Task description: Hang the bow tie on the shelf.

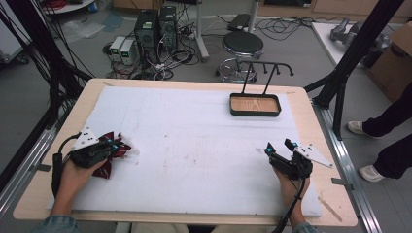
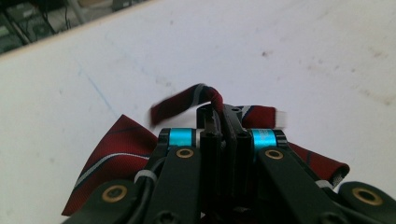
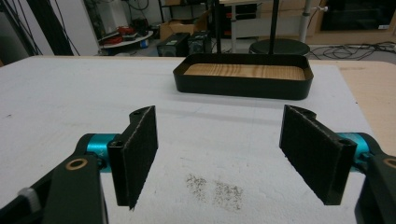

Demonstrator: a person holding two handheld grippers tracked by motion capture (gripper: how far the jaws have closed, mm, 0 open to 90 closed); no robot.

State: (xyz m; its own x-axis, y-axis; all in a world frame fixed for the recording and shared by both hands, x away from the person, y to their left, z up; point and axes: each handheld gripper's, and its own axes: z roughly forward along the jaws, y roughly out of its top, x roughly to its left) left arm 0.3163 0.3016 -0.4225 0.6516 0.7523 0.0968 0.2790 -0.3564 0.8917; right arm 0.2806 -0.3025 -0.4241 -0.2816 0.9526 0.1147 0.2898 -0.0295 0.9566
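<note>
- The bow tie [image 1: 115, 151], dark red with pale stripes, lies at the left side of the white mat [image 1: 194, 141], close to the near edge and just under your left gripper [image 1: 111, 146].
- In the left gripper view the bow tie [image 2: 121, 149] spreads to both sides of the jaws, and a loop of its narrow band rises over the jaw tips.
- Your left gripper [image 2: 223, 122] has its jaws pressed together, clamped on the middle of the bow tie where the band arches up.
- Your left hand [image 1: 73, 172] comes in from the bottom left, wrapped around the gripper's body.
- Your right gripper [image 1: 279, 148] rests low over the mat at the right side, well apart from the bow tie.
- In the right gripper view your right gripper [image 3: 217, 149] has its jaws spread wide, with bare mat between the two pads [image 3: 140, 154].
- A black tray [image 1: 255, 105] with a wood-grain floor sits at the far right of the mat; a thin black rack [image 1: 265, 73] rises from its back.
- A smudge of dark specks [image 3: 215, 186] marks the mat between the open jaws.
</note>
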